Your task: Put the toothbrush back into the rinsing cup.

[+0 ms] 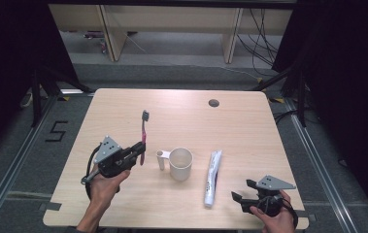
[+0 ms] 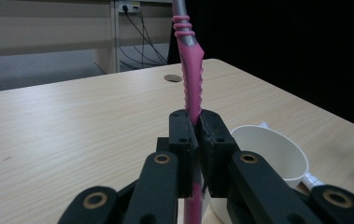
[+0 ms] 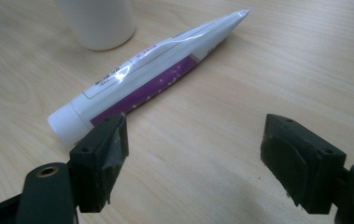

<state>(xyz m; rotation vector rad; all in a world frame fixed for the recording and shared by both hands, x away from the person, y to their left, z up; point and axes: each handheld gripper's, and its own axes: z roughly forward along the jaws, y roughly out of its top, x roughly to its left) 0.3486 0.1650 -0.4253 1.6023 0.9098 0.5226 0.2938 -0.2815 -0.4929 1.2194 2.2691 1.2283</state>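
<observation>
Dark lab bay w/ black curtains, shelving and loose cables at the back; work surface is a light wood-grain table (image 1: pixel 249 126), rounded corners, grommet hole (image 1: pixel 213 103) near far edge.

Left gripper (image 1: pixel 140 148) is pinching the toothbrush (image 1: pixel 143 133) low on its handle, jaws pressed tight on it; brush stands near upright, bristle head up, lifted off the table just left of the cup (image 1: pixel 180 163). In the left gripper view the pink handle (image 2: pixel 192 88) rises from between the jaws, cup rim (image 2: pixel 270 149) to its right.

Right gripper (image 1: pixel 245 191) is spread wide, holding nothing, near the front edge, just right of the cap end of the toothpaste tube (image 1: pixel 213 177). Tube lies flat, right of cup, not touching it.

Step in hand, prob: drop the brush into the cup. To do well: carry it over the cup mouth, keep the handle vertical, lower until the butt is inside the rim, then release. Grip is low on the handle, so jaws may knock the rim; the cup is light and could tip. Approach from the side away from the cup handle (image 1: pixel 161 160).

Materials:
- brush: pink rubbery handle w/ ribbed grip, grey neck, dark bristles.
- cup: white matte plastic, slightly tapered, side handle.
- tube: glossy soft laminate, white w/ purple panel, white cap, flat crimped tail; will squash if clamped mid-body.
</observation>
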